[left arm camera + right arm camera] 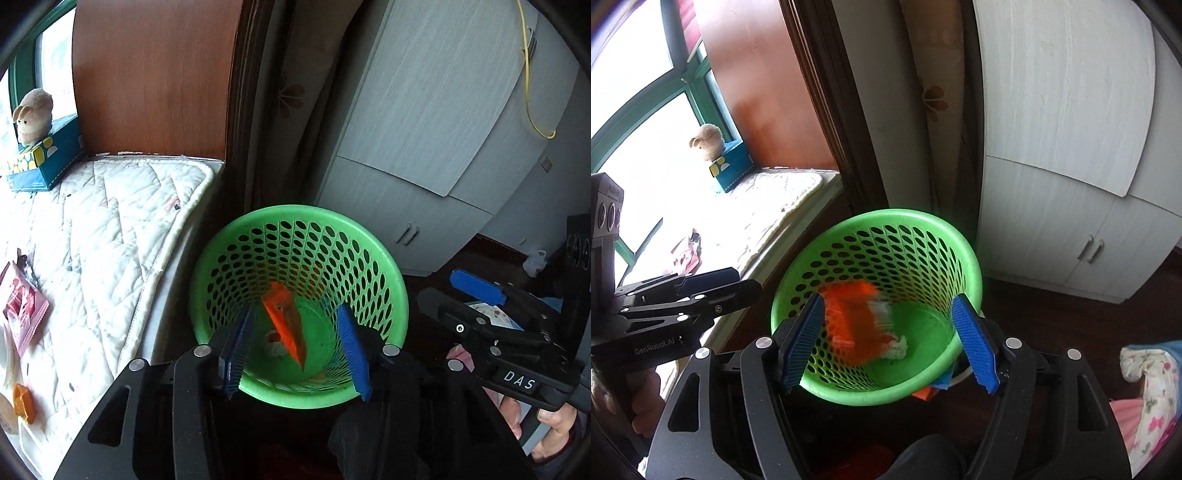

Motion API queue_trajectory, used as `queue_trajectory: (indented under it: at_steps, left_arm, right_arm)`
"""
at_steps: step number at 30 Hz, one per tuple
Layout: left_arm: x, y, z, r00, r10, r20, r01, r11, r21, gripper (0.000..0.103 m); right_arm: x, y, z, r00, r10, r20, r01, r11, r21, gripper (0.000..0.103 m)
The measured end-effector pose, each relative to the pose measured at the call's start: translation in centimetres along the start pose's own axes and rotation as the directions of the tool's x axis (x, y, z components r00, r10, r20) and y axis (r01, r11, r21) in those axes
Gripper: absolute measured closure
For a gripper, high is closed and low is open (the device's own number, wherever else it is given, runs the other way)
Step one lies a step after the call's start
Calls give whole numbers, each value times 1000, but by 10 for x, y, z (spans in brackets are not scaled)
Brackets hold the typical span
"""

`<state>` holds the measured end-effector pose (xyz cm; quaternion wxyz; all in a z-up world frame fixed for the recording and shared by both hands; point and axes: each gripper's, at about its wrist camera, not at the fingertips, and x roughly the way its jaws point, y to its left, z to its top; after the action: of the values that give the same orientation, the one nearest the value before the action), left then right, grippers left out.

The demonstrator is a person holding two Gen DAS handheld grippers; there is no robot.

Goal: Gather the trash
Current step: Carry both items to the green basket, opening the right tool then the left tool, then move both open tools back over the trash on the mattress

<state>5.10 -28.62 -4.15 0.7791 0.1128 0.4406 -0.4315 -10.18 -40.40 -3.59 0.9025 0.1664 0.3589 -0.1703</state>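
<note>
Both grippers hang over the round green perforated plastic waste basket (299, 306), low in the middle of each view. The left gripper (299, 354) has its blue ribbed pads apart with nothing between them. A flat orange wrapper (284, 321) is inside the basket below, blurred in the right wrist view as if falling, beside a crumpled white scrap (897, 347). The right gripper (892, 343) also stands apart and empty. To do this drop well, I'd keep the jaws wide above the rim until the wrapper settles. More litter waits on the white quilted mattress (110, 229): a pink packet (22, 306) at mid-left and a small orange piece (24, 406) at lower left.
</note>
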Motion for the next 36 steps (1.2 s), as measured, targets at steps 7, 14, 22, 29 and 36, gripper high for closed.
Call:
queue_trajectory:
  at_steps: [7, 14, 22, 29, 36]
  left_arm:
    - [-18, 10, -7, 997, 71, 18, -71, 997, -3, 50]
    - [-48, 34, -19, 988, 147, 54, -146, 989, -30, 41]
    - [-84, 68, -37, 973, 218, 75, -213, 974, -78, 40]
    - [-117, 108, -54, 951, 297, 88, -285, 950, -127, 33]
    - [-148, 158, -76, 919, 386, 75, -364, 908, -207, 28]
  right_arm:
    - [-5, 8, -1, 1000, 17, 9, -17, 1000, -16, 29]
    - [-9, 28, -3, 998, 56, 5, -56, 997, -51, 27]
    - [-6, 62, -8, 994, 107, -23, -109, 987, -115, 26]
    - [-4, 99, -12, 985, 165, -47, -170, 972, -159, 25]
    - [2, 142, -16, 975, 210, -78, -223, 948, -227, 25]
